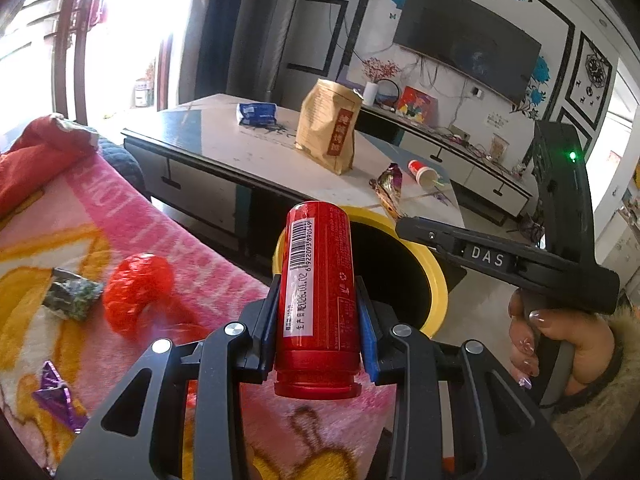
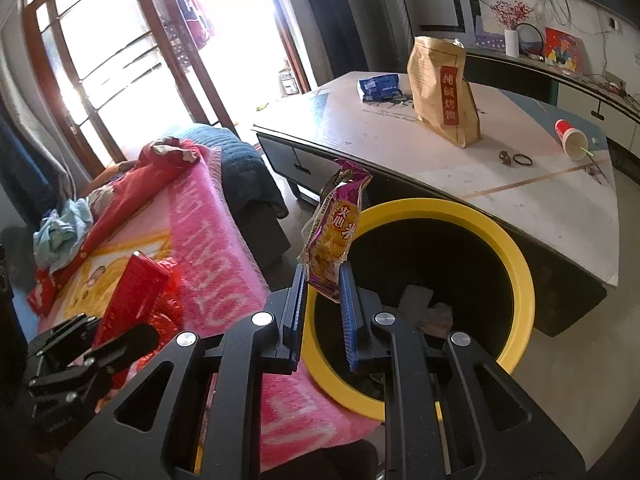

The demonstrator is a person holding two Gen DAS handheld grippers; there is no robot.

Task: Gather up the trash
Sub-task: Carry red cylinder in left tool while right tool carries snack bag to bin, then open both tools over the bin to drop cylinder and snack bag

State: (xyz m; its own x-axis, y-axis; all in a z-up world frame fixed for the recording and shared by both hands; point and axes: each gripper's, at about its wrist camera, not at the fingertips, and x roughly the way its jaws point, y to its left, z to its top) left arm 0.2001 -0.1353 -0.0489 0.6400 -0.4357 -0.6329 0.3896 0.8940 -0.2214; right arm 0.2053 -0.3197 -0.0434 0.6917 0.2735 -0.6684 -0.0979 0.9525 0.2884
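My left gripper (image 1: 318, 284) is shut on a red drink can (image 1: 318, 300), held above the pink blanket just short of the yellow-rimmed trash bin (image 1: 436, 280). My right gripper (image 2: 322, 276) holds a purple snack wrapper (image 2: 334, 236) over the near rim of the bin (image 2: 516, 256); the jaws stand partly apart, the wrapper resting against them. The right gripper also shows in the left wrist view (image 1: 404, 226) with the wrapper (image 1: 390, 188). The can shows in the right wrist view (image 2: 132, 296). Some trash lies inside the bin.
On the pink blanket (image 1: 60, 220) lie a red plastic wad (image 1: 138, 292), a green wrapper (image 1: 72, 298) and a purple wrapper (image 1: 56, 396). The coffee table (image 2: 400, 140) holds a brown paper bag (image 2: 442, 92), a blue packet (image 2: 380, 86) and a red paper cup (image 2: 570, 138).
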